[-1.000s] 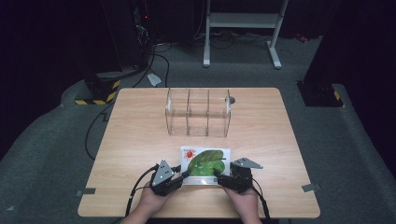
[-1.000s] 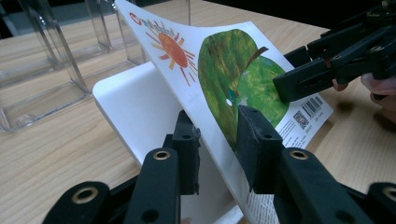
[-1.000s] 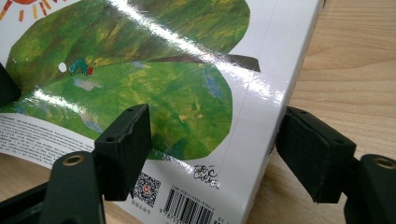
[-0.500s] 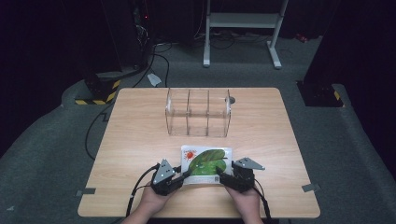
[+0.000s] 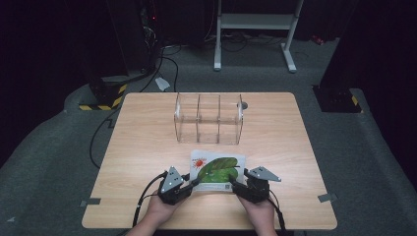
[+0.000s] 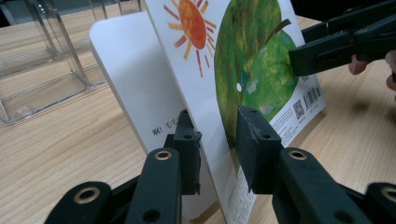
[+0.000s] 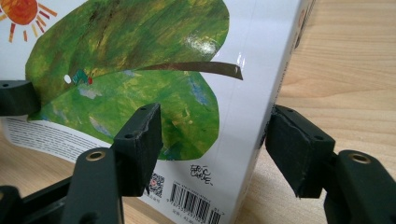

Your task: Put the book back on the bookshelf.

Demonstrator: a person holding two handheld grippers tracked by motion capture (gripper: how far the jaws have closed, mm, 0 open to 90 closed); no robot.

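- High view: the white picture book with a green leaf and orange sun on its cover lies at the near middle of the light wooden table, just in front of the clear plastic three-compartment organiser; against the frame one second ago it sits about the same place, and both hands have barely shifted
- Left gripper meets the book's near left edge, right gripper its near right corner
- Left gripper view: the cover is lifted off a white page beneath; the black jaws stand either side of that raised cover with a small gap showing, so I cannot tell whether they pinch it. Small printed characters on the page are too small to read; a barcode and QR code sit near the cover's edge
- Right gripper view: jaws spread wide astride the book's spine corner, not pressing it. The signature "Eric Carle" is printed below the leaf, above a barcode
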